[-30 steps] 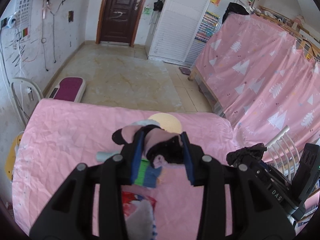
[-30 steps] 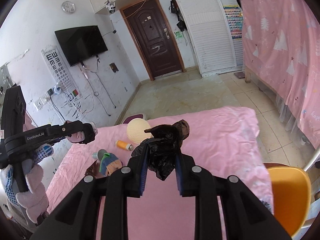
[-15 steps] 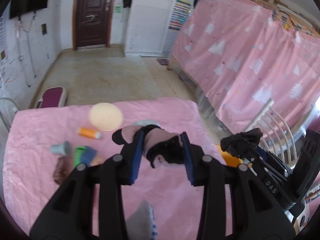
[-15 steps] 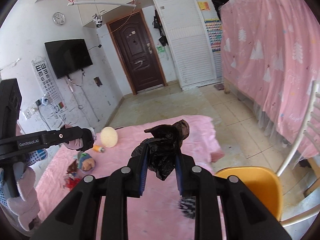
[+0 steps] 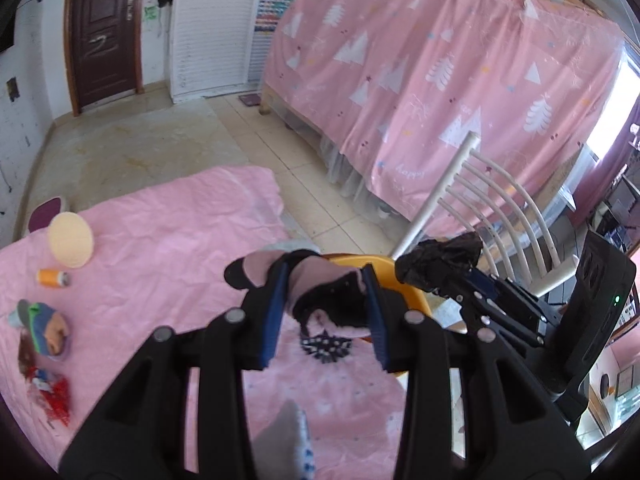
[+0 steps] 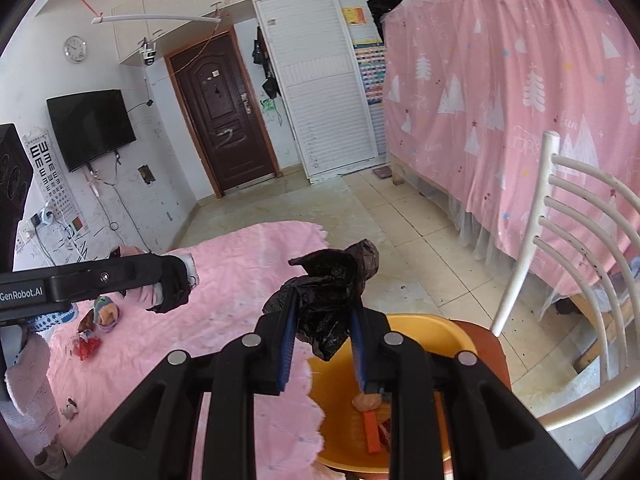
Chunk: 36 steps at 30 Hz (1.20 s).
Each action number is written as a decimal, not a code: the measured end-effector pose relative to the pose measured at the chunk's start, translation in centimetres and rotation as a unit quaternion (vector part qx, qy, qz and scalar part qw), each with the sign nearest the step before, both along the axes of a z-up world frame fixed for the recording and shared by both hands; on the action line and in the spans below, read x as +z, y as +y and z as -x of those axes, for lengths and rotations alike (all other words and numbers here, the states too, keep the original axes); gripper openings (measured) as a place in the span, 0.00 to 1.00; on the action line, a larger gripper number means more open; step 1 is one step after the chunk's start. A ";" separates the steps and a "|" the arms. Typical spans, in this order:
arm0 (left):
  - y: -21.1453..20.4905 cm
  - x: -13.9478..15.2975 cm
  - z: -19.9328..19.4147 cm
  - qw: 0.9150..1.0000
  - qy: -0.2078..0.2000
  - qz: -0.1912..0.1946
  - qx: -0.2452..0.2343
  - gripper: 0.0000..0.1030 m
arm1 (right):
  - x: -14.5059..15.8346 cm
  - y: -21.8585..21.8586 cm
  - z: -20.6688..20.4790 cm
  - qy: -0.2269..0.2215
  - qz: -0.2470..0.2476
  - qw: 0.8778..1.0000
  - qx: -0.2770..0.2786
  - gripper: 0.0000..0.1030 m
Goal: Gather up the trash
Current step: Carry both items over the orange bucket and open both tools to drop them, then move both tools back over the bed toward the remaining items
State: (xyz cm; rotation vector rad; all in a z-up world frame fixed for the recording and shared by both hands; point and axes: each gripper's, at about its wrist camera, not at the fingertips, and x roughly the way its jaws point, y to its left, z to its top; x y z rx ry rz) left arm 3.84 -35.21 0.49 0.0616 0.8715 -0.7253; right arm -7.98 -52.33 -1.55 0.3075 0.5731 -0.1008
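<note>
My left gripper is shut on a pink and black sock, held above the table's right edge next to the orange basin. It shows in the right wrist view too. My right gripper is shut on a crumpled black plastic bag, over the orange basin that stands on a chair. The basin holds an orange strip and other scraps. The bag also shows in the left wrist view.
On the pink tablecloth lie a round yellow pad, an orange bottle, a green-blue toy and red scraps. A white chair back rises at right. A pink curtain hangs beyond.
Both grippers have swung to the right, from over the table to the orange basin on the chair. Each still holds its item.
</note>
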 end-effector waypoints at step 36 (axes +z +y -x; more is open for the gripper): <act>-4.7 -1.4 0.2 0.999 0.018 -0.006 -0.032 0.61 | -2.7 -2.1 -0.7 0.028 -0.024 0.999 0.003 0.61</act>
